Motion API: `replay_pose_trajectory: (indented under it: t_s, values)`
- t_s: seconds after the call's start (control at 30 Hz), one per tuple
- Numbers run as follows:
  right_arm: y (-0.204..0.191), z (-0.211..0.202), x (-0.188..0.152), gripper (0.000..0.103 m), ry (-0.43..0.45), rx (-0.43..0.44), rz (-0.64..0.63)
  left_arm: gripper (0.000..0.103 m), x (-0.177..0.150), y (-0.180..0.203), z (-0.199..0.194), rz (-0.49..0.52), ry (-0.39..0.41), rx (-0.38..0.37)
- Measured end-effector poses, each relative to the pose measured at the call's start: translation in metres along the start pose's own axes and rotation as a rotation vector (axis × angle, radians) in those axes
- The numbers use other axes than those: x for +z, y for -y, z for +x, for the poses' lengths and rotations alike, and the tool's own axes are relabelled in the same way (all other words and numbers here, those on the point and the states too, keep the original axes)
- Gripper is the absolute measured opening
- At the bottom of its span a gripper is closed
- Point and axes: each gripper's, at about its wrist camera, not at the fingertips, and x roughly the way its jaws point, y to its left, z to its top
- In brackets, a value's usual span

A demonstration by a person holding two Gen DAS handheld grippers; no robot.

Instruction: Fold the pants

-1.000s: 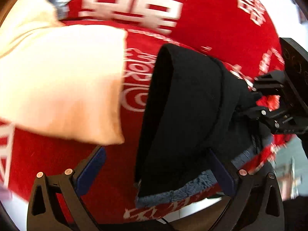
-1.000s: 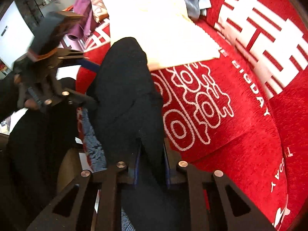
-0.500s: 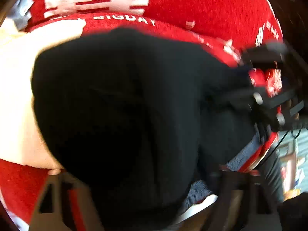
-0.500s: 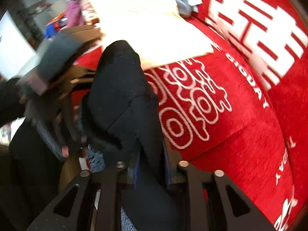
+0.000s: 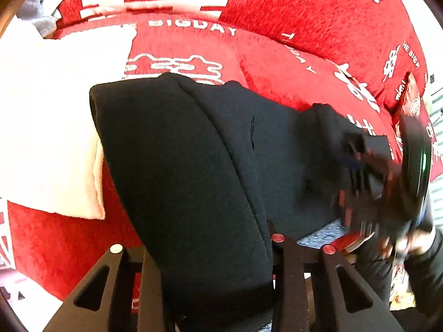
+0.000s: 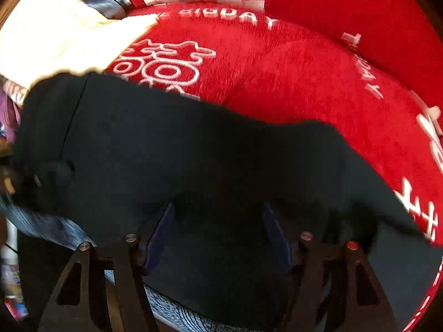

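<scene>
Beside the cream cloth point(image 5: 47, 127), left gripper point(image 5: 207, 265) has just closed on the black pants point(image 5: 193, 152), right gripper point(image 6: 218, 238) has just opened over them; regrip squarely before folding.

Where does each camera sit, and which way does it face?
Left wrist: on the left tool, looking down its fingers at the black pants they clamp; the blurred right tool and a hand show at right.
Right wrist: on the right tool, looking down at the pants between its spread blue pads.
Shared: the pants, red blanket, cream cloth.
</scene>
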Motion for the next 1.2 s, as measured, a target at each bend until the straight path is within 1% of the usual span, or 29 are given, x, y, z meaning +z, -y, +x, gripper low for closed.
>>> replay_pose_trajectory:
  t_s: [0.03,0.07,0.13,0.17,0.2,0.23,0.3,0.4,0.5,0.57,0.6,0.7,0.73,0.8,0.83,0.9,0.93,1.0,1.1,1.13,1.2]
  values:
    - [-0.005,-0.003,-0.012,0.082,-0.010,0.025,0.004,0.031,0.001,0.001,-0.002,0.003,0.005,0.004]
    - [-0.009,-0.008,-0.024,0.083,-0.003,0.034,0.008,0.030,0.001,0.006,-0.008,0.014,0.012,0.014]
    - [-0.016,-0.012,-0.046,0.083,-0.023,0.073,-0.013,0.030,0.003,0.016,-0.014,0.032,0.018,0.037]
    - [-0.019,-0.016,-0.056,0.083,-0.022,0.076,-0.029,0.030,0.004,0.024,-0.017,0.046,0.022,0.048]
    - [-0.020,-0.021,-0.063,0.083,-0.015,0.073,-0.044,0.029,0.006,0.030,-0.019,0.059,0.026,0.057]
    - [-0.020,-0.025,-0.070,0.083,-0.026,0.095,-0.051,0.029,0.007,0.039,-0.023,0.078,0.035,0.073]
    - [-0.013,-0.030,-0.074,0.084,-0.038,0.146,-0.026,0.029,0.011,0.050,-0.028,0.090,0.043,0.087]
    - [0.002,-0.043,-0.073,0.084,0.019,0.090,0.009,0.027,0.017,0.067,-0.037,0.096,0.046,0.092]
    - [0.022,-0.064,-0.075,0.084,0.086,0.093,0.067,0.026,0.021,0.094,-0.053,0.142,0.059,0.083]
    - [0.037,-0.080,-0.080,0.084,0.129,0.062,0.102,0.025,0.025,0.126,-0.064,0.206,0.071,0.090]
    - [0.050,-0.089,-0.085,0.084,0.144,0.026,0.119,0.025,0.027,0.138,-0.067,0.226,0.074,0.092]
    - [0.073,-0.099,-0.096,0.084,0.162,-0.072,0.127,0.025,0.039,0.193,-0.072,0.317,0.082,0.083]
    - [0.083,-0.104,-0.101,0.084,0.173,-0.083,0.125,0.025,0.043,0.214,-0.072,0.349,0.080,0.074]
    - [0.099,-0.110,-0.108,0.084,0.183,-0.081,0.129,0.025,0.051,0.258,-0.066,0.409,0.068,0.056]
    - [0.108,-0.113,-0.113,0.084,0.188,-0.098,0.134,0.025,0.054,0.279,-0.062,0.433,0.058,0.051]
    - [0.126,-0.113,-0.122,0.084,0.179,-0.158,0.144,0.025,0.059,0.320,-0.048,0.482,0.029,0.057]
    - [0.136,-0.112,-0.126,0.084,0.159,-0.207,0.162,0.025,0.059,0.337,-0.040,0.508,0.020,0.062]
    - [0.157,-0.105,-0.136,0.084,0.128,-0.263,0.220,0.025,0.058,0.368,-0.019,0.553,-0.010,0.074]
    - [0.183,-0.105,-0.154,0.084,0.136,-0.220,0.327,0.025,0.057,0.399,0.023,0.594,-0.068,0.105]
    - [0.190,-0.107,-0.161,0.084,0.148,-0.198,0.361,0.025,0.056,0.405,0.035,0.594,-0.090,0.115]
    - [0.200,-0.109,-0.170,0.084,0.158,-0.184,0.397,0.025,0.058,0.412,0.055,0.591,-0.121,0.127]
